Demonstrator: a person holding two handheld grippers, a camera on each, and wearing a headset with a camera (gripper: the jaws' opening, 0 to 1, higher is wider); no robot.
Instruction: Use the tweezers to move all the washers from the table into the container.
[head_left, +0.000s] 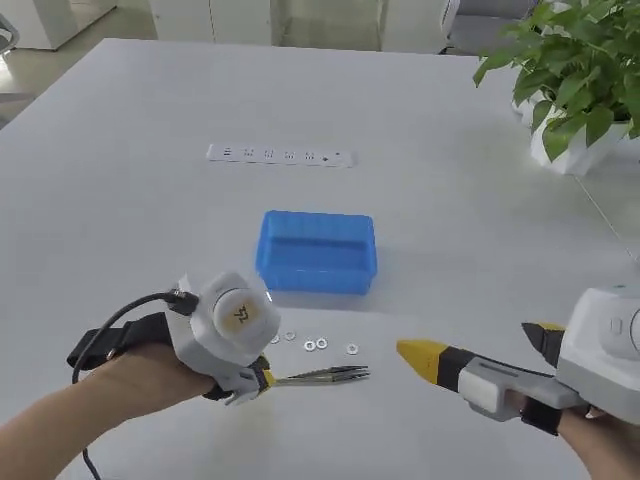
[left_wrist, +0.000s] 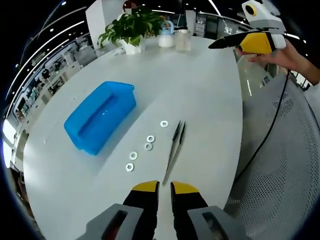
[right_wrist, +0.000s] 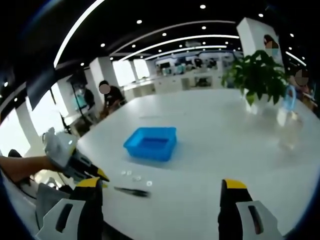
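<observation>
Silver washers (head_left: 321, 344) beside slim steel tweezers (head_left: 325, 375)

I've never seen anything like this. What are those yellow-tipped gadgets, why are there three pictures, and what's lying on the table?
There is no robot here: a person holds a hand-worked grabbing tool in each hand. One picture comes from a headset camera looking down. The two round ones come from cameras riding on the tools. On the white table lie a few small metal ring washers, slim metal tweezers and, beyond them, a blue plastic rectangular container. The left tongs are nearly closed at the tweezers' rear end; I cannot tell whether they grip them. The right tongs are wide open and hold nothing. Farther back are a white power strip and a green potted plant.
</observation>
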